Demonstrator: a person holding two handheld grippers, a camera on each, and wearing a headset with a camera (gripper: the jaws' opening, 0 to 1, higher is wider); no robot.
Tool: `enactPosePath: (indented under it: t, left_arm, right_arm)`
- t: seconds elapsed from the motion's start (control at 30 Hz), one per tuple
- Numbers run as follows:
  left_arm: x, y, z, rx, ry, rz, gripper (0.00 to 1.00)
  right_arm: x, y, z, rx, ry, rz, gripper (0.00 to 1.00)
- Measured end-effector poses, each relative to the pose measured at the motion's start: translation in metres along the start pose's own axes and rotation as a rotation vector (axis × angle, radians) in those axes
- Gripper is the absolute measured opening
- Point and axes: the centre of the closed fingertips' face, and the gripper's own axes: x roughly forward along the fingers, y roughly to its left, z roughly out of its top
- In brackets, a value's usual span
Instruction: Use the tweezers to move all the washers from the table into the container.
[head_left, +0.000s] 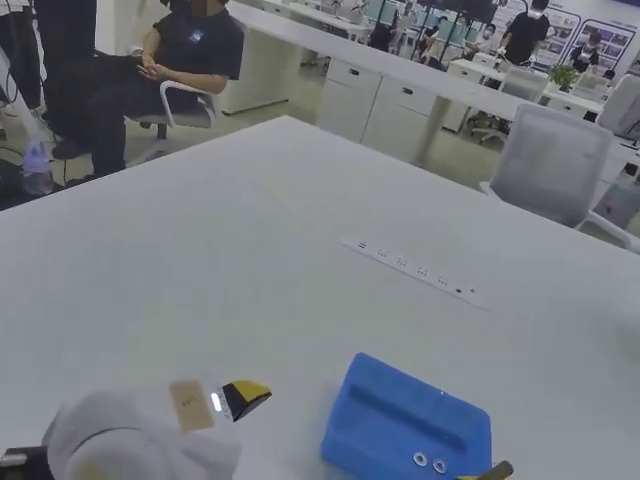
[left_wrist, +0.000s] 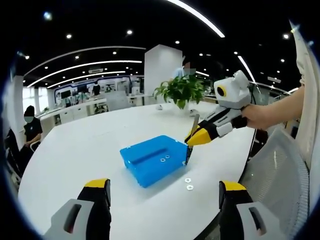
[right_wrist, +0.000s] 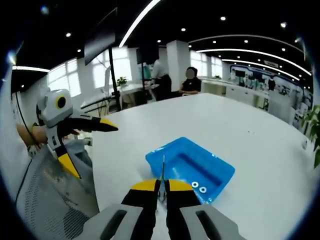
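While the right claw (right_wrist: 162, 183) is pressed tight around a pair of tweezers (right_wrist: 163, 171), the left claw (left_wrist: 164, 183) is spread wide with nothing between its jaws. The tweezers stick out past the yellow tips of the right claw and point down at a blue tray (left_wrist: 145, 165) that sits flat on the white tabletop (head_left: 250, 260). In the left gripper view their points hang just at the tray's rim; I cannot tell whether they touch it or whether they pinch anything. Two washers (right_wrist: 198, 187) lie side by side inside the tray, near one corner, on its flat floor beside the long hollow. Two more washers (left_wrist: 189, 184) lie on the tabletop just beside the tray, close to each other, on the side where the tweezers hang. In the head view the left claw sits low at the near edge of the tabletop, apart from the tray. A socket strip (head_left: 415, 271) is set into the tabletop further back, well apart from the tray.
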Motion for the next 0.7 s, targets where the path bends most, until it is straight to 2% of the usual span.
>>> enactPosePath:
  t: [0.27, 0.5, 0.7]
  left_arm:
    - [0.0, -0.004, 0.003, 0.018, -0.012, -0.011, 0.92]
    - [-0.002, 0.003, 0.006, 0.0, -0.039, 0.016, 0.92]
    - [-0.003, 0.009, 0.002, 0.001, -0.023, 0.042, 0.92]
  right_arm:
    - [-0.002, -0.007, 0.036, 0.003, -0.058, -0.019, 0.02]
    - [0.011, -0.016, 0.041, 0.009, -0.048, -0.039, 0.02]
    - [0.03, -0.034, 0.042, 0.048, -0.048, -0.061, 0.02]
